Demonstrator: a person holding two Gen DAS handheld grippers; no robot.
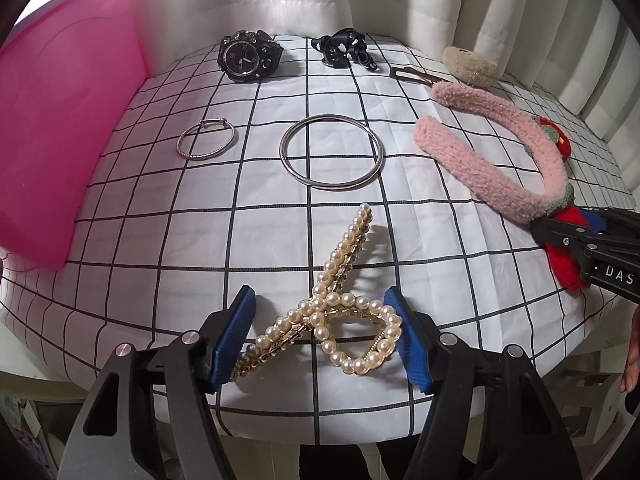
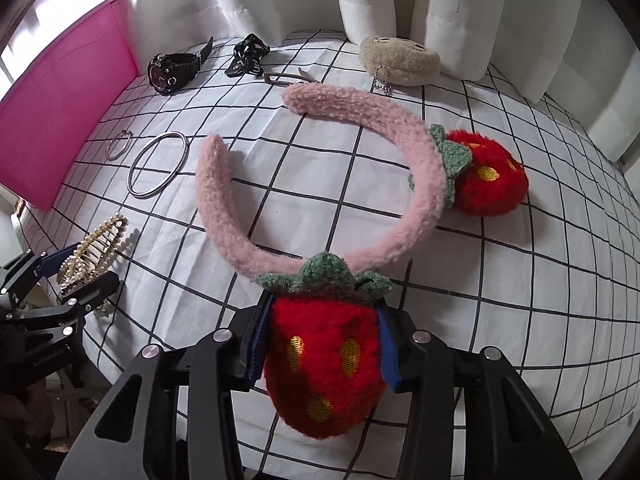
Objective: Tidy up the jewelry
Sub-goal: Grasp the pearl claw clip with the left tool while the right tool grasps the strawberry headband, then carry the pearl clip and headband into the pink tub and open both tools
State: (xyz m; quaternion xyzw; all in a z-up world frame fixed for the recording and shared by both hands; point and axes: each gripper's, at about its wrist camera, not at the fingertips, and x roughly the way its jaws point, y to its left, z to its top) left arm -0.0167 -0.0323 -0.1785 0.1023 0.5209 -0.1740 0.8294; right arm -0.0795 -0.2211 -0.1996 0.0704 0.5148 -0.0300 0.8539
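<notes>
matt white checked cloth (image 1: pixel 280 240); glossy pearl-beaded gold metal hair claw (image 1: pixel 340 312); polished plain silver metal bangle (image 1: pixel 331 152); fuzzy pink fleece headband (image 2: pixel 320 184) with plush red strawberries; smooth translucent pink plastic box (image 1: pixel 60 120).

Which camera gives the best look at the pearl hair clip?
The left wrist view: the pearl hair clip lies whole between the left gripper pads. The right wrist view shows it small at the left edge, partly hidden by that gripper.

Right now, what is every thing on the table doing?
Pearl hair clip: lying flat, between the left tool pads.
Strawberry headband: flat, one strawberry squeezed by the right tool.
Big bangle: lying flat.
Small bangle: lying flat.
Watch: propped, face showing.
</notes>
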